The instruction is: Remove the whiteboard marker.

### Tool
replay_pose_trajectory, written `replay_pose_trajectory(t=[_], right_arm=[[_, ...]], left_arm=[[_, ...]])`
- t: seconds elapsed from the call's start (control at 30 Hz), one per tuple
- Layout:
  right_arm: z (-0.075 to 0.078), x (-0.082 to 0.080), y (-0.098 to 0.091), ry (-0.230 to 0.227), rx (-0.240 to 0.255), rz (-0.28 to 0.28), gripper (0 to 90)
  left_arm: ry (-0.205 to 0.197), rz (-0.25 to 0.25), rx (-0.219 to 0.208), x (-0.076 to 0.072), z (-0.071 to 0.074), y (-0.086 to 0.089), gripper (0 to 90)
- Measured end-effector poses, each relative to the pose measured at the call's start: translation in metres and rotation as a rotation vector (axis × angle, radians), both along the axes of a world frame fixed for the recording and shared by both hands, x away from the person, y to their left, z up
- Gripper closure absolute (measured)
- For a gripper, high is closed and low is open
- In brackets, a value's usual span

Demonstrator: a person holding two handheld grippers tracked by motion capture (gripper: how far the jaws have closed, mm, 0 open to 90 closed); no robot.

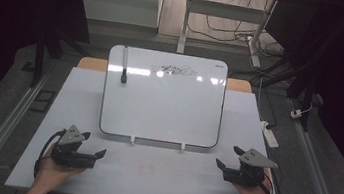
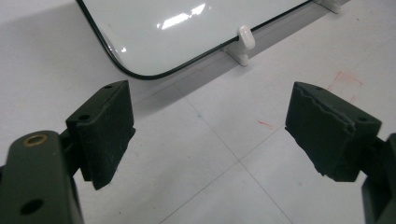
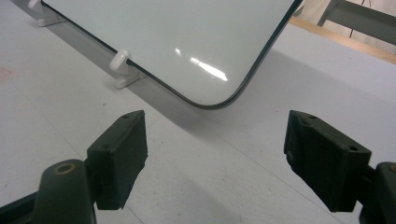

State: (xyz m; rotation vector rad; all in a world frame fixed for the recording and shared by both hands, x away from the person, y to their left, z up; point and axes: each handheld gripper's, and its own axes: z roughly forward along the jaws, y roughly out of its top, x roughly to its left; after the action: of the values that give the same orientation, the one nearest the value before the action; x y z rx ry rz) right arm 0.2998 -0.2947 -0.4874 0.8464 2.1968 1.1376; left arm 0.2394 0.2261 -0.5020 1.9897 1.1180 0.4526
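My left gripper (image 1: 93, 156) and right gripper (image 1: 224, 166) rest low on the table (image 1: 158, 186), both spread wide, nothing between the jaws. Ahead, the whiteboard (image 1: 162, 111) leans on 2 white clips (image 1: 132, 140). A marker (image 1: 125, 64) sits against its upper left, long axis near vertical, dark end down; scribbles (image 1: 173, 69) lie to its right. Risk, in my judgement: a careless reach pushes the propped whiteboard over or knocks the marker loose.

Both grippers' jaws wide apart
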Motion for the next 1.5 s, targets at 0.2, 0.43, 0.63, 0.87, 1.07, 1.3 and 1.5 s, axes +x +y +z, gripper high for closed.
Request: replay_pose_trajectory(t=[0.2, 0.43, 0.63, 0.87, 1.07, 1.3, 1.5], right_arm=[[0.001, -0.001, 0.0, -0.005, 0.02, 0.007, 22.4], [0.0, -0.003, 0.003, -0.01, 0.019, 0.008, 22.9], [-0.004, -0.002, 0.004, -0.004, 0.017, 0.004, 23.3], [-0.006, -0.003, 0.007, -0.007, 0.015, 0.006, 23.6], [-0.008, -0.003, 0.007, 0.0, 0.019, 0.001, 23.8], [-0.008, -0.003, 0.008, 0.005, 0.018, -0.003, 24.2], [-0.009, -0.003, 0.009, 0.006, 0.019, -0.008, 24.7]], left_arm=[[0.001, 0.025, 0.0, -0.002, 0.0, 0.003, 18.1], [0.002, 0.037, 0.001, -0.003, 0.004, 0.004, 19.6], [-0.017, 0.051, -0.019, 0.008, 0.023, 0.004, 20.3], [-0.036, 0.074, -0.043, 0.04, 0.052, -0.003, 23.0], [-0.084, 0.09, -0.017, 0.069, 0.087, -0.012, 24.5], [-0.111, 0.137, -0.021, 0.107, 0.125, -0.017, 27.1], [-0.122, 0.17, -0.02, 0.141, 0.143, -0.025, 32.5]])
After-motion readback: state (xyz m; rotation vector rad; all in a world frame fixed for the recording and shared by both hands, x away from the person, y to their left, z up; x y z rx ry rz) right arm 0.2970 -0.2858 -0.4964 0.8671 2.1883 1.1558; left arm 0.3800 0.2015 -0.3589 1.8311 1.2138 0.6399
